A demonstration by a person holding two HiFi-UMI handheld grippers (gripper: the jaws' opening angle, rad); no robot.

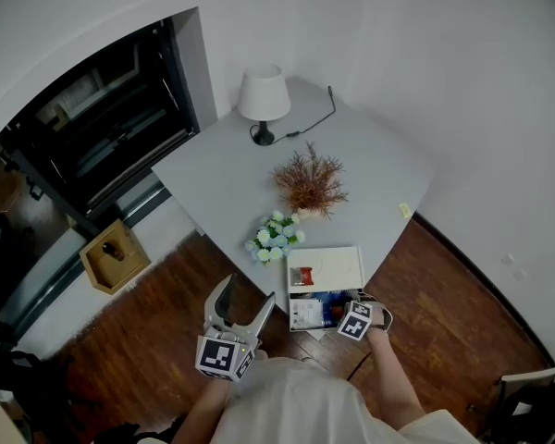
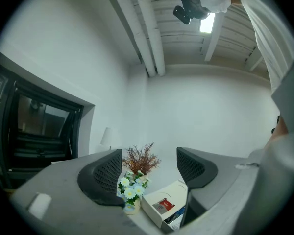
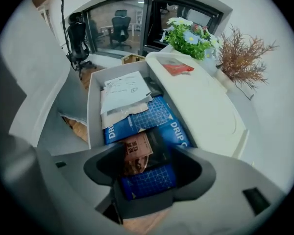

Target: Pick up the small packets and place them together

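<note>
Left tongs [image 1: 247, 289] hang spread and empty just off the desk [image 1: 222, 169] edge. A red packet [image 1: 301, 276] lies atop the white box [image 1: 340, 265]. Right tongs [image 3: 144, 166] point down into its open drawer [image 3: 94, 106], spread astride a brown packet [image 3: 136, 153] lying on a blue carton [image 3: 152, 119].
</note>
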